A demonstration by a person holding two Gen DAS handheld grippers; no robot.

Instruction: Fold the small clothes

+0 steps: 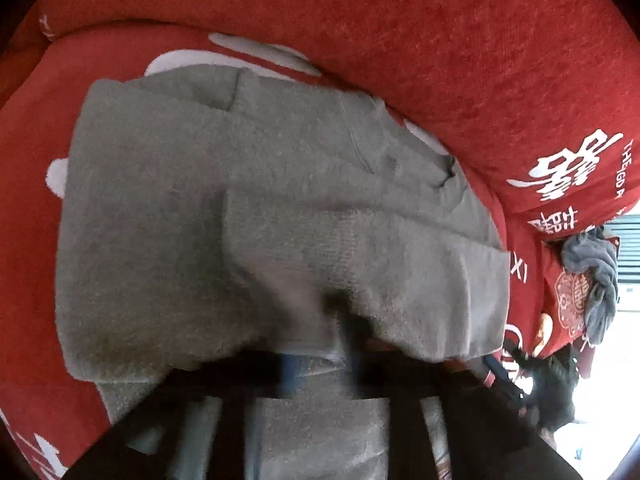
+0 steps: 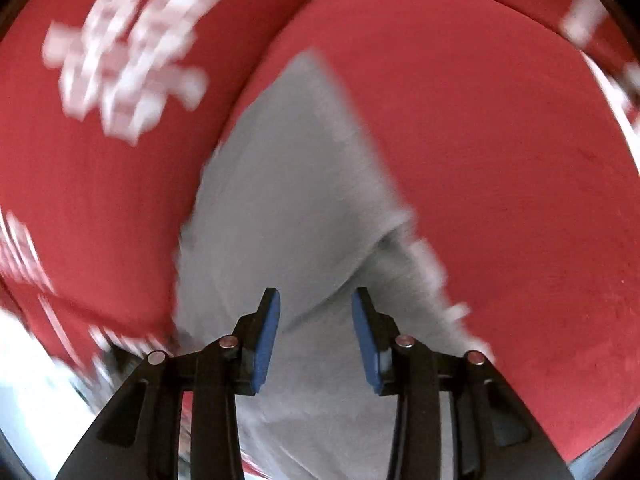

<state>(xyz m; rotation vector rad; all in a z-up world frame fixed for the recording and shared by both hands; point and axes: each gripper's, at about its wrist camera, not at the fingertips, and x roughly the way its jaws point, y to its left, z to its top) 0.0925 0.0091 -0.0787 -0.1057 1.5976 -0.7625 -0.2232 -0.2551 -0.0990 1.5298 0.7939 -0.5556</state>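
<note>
Left tongs [image 1: 340,344] clamp the grey garment [image 1: 248,200] on the red cover [image 1: 460,40], right tongs [image 2: 315,320] apart above it, darker grey cloth [image 1: 596,280] lying well aside.

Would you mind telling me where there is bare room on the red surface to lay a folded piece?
Bare red cover lies right of the grey garment in the right wrist view. Crowded: the far edge, by the dark grey clothes.

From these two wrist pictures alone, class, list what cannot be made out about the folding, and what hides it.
- Left wrist view: the left gripper is motion-blurred and draped by the grey garment; its grip is unclear.
- Right wrist view: white print on the red cover is smeared by blur, unreadable.
- Left wrist view: the dark grey cloth at the right edge is too small to identify.
</note>
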